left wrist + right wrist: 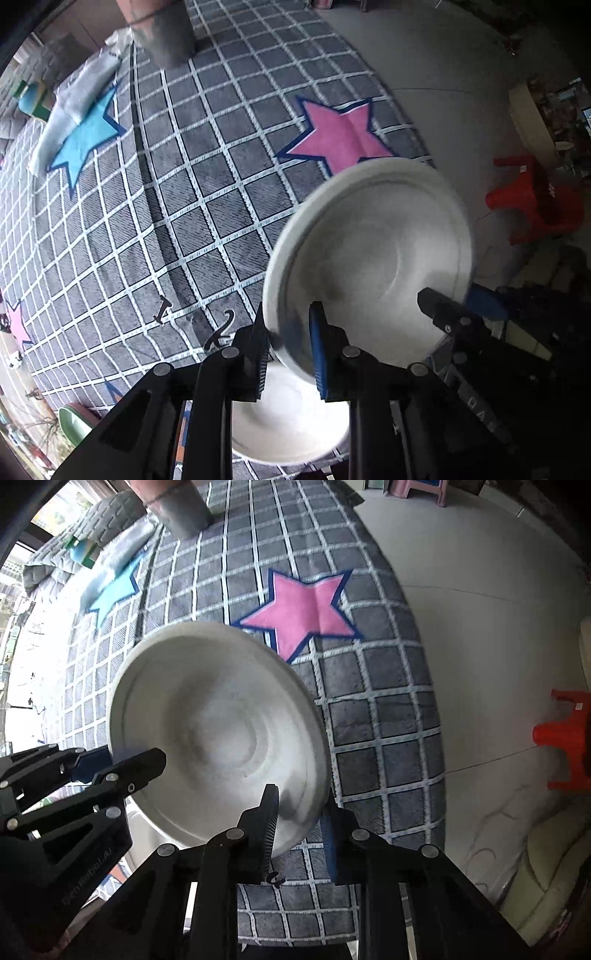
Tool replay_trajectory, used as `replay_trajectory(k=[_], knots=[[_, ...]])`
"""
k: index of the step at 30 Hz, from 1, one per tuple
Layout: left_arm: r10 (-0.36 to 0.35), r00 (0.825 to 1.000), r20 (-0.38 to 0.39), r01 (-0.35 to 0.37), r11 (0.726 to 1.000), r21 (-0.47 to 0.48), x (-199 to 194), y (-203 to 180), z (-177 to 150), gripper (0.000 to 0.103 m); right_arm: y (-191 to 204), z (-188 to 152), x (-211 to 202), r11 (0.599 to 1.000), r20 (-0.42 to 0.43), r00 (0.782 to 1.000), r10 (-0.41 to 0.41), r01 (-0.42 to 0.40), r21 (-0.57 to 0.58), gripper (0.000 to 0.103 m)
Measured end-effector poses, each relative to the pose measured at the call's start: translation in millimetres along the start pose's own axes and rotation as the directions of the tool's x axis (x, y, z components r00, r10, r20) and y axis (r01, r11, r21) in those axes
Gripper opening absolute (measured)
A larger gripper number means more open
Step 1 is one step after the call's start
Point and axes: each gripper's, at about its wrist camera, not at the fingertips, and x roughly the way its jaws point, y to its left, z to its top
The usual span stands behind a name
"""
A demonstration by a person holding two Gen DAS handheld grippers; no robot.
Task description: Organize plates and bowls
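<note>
A white plate (373, 251) is held tilted in the air above the grey checked rug. My left gripper (291, 354) is shut on its near left rim. My right gripper (301, 834) is shut on the opposite rim of the same plate (218, 734); it shows in the left wrist view (454, 306) at the plate's right edge, and the left gripper shows in the right wrist view (122, 764). A second white dish (291, 424) lies on the rug under the left gripper, partly hidden. A green bowl (74, 424) sits at the lower left.
The rug (184, 206) has a pink star (340, 136) and a blue star (88, 136). A person's leg (162, 26) stands at its far edge. A red plastic stool (535, 199) stands on the bare floor to the right. White cloth (74, 103) lies by the blue star.
</note>
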Motion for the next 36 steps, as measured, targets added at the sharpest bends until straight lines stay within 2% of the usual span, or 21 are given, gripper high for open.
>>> replay_trajectory(k=[3, 8, 11, 16, 25, 36], knots=[[0.000, 1.000, 0.006, 0.000, 1.000, 0.013, -19.4, -2.2, -17.4, 0.022, -4.2, -6.5, -17.3, 1.000, 0.007, 1.000, 0.021, -0.021, -0.009, 0.024], [0.010, 1.000, 0.005, -0.010, 1.000, -0.004, -43.8, 15.7, -66.6, 0.024, 22.9, -39.9, -27.7, 0.995, -0.009, 0.998, 0.055, -0.055, -0.081, 0.024], [0.040, 0.999, -0.002, -0.040, 0.999, -0.022, -41.3, 27.9, -90.9, 0.024, 40.9, -72.3, -27.8, 0.987, -0.045, 0.996, 0.081, -0.086, -0.137, 0.024], [0.051, 0.998, -0.027, -0.053, 0.996, -0.072, -35.6, 37.5, -129.5, 0.024, 67.9, -103.4, -18.5, 0.967, -0.080, 0.995, 0.061, -0.079, -0.241, 0.024], [0.057, 0.998, 0.011, -0.055, 0.992, -0.115, -42.7, 45.7, -148.4, 0.024, 87.6, -122.3, -22.8, 0.947, -0.069, 0.997, 0.019, -0.040, -0.318, 0.024], [0.041, 0.999, 0.026, -0.037, 0.989, -0.140, -42.7, 51.2, -151.0, 0.024, 91.8, -118.2, -21.2, 0.942, -0.067, 0.998, -0.007, -0.016, -0.336, 0.024]])
